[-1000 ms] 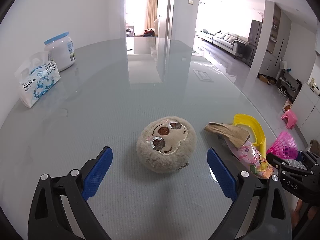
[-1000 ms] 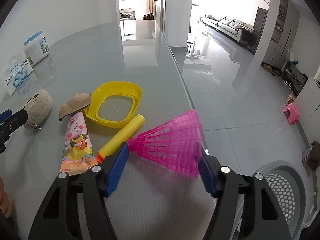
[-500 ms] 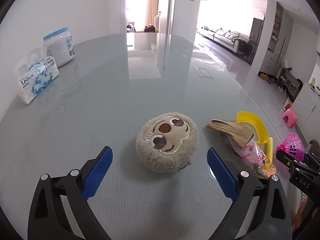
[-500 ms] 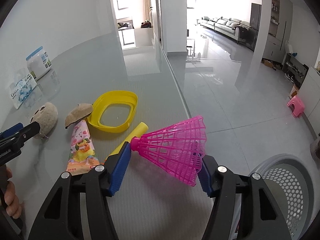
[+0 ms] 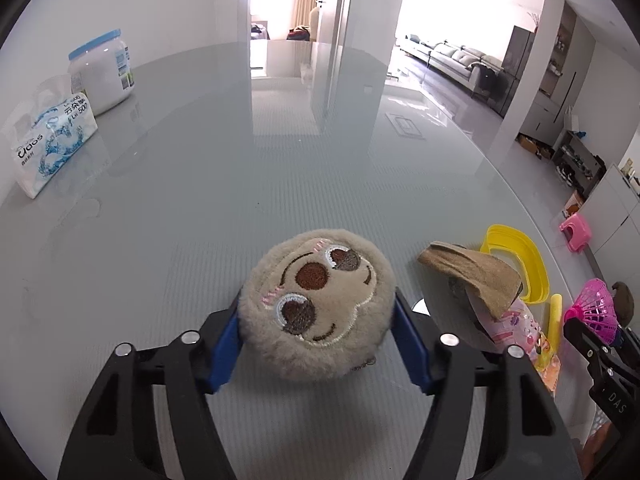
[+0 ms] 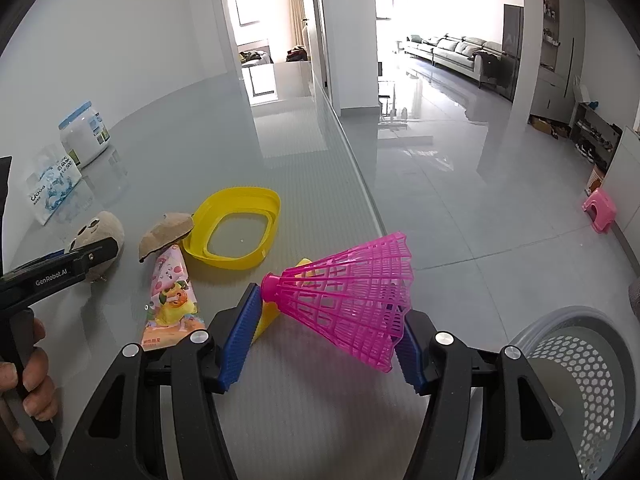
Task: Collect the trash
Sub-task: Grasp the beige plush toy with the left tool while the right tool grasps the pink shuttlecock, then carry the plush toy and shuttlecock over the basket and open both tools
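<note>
My left gripper (image 5: 316,336) is shut on a round beige plush sloth face (image 5: 316,304) resting on the glass table; it also shows in the right wrist view (image 6: 100,236). My right gripper (image 6: 324,340) is shut on a pink plastic shuttlecock (image 6: 352,292), held above the table's edge. A white perforated trash basket (image 6: 576,392) stands on the floor at lower right. On the table lie a pink snack wrapper (image 6: 170,296), a brown scrap (image 6: 166,234), a yellow foam stick (image 6: 268,318) and a yellow plastic ring (image 6: 236,228).
A tissue pack (image 5: 48,144) and a white jar with blue lid (image 5: 100,72) stand at the table's far left. The table edge (image 6: 360,184) runs past the right gripper, with grey floor beyond. A pink stool (image 6: 600,210) stands on the floor.
My left gripper moved forward and closed on the plush sloth face. My right gripper lifted the shuttlecock and shifted right, nearer the trash basket.
</note>
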### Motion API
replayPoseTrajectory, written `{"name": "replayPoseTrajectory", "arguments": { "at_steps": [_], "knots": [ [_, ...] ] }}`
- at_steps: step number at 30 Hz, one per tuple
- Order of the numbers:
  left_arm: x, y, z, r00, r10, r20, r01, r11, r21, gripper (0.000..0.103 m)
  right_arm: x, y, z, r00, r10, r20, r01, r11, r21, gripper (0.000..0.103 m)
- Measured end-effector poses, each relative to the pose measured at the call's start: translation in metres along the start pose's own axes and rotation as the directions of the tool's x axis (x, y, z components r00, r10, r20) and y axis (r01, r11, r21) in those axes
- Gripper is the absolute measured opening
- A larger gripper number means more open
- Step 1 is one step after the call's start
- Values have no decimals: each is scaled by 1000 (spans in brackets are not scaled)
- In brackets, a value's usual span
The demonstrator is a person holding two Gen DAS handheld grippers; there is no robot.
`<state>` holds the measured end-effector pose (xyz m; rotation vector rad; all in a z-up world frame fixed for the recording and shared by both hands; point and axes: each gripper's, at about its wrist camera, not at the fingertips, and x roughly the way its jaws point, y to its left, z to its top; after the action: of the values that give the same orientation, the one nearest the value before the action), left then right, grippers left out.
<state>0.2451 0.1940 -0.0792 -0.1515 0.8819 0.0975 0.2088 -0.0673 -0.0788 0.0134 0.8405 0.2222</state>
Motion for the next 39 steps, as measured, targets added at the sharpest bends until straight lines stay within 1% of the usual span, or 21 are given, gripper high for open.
{"name": "replayPoseTrajectory", "arguments": {
  "at_steps": [2, 9, 16, 20, 24, 28, 33, 37, 39],
  "knots": [
    [-4, 0, -1, 1000, -1, 15, 1, 1000, 7, 61, -2, 0, -1, 1000, 0, 8, 0, 1000, 1, 60],
    [-29, -3, -17, 997, 27, 67, -30, 999, 44, 61, -15, -9, -6, 999, 9, 36, -10, 1000, 23, 59],
    [-70, -18, -41, 992, 3, 125, -14, 996, 83, 61, -46, -18, -22, 998, 18, 56, -21, 999, 45, 59],
    [-93, -35, -62, 991, -41, 129, 26, 993, 116, 61, -72, -25, -39, 997, 20, 73, -25, 997, 69, 59],
    [-115, -61, -83, 987, -91, 130, 69, 984, 165, 61, -100, -37, -61, 996, 12, 84, -20, 995, 94, 59],
    [-138, -93, -103, 979, -157, 133, 127, 970, 209, 61, -130, -52, -86, 995, -13, 99, -1, 991, 133, 59],
    [-155, -133, -122, 964, -245, 105, 212, 944, 254, 61, -162, -89, -121, 994, -72, 88, 54, 980, 194, 59],
    [-158, -172, -134, 954, -292, 69, 257, 915, 310, 61, -181, -124, -148, 987, -139, 75, 117, 961, 250, 59],
    [-158, -190, -139, 949, -312, 50, 278, 900, 337, 61, -187, -136, -155, 983, -165, 75, 139, 953, 271, 59]
  ]
}}
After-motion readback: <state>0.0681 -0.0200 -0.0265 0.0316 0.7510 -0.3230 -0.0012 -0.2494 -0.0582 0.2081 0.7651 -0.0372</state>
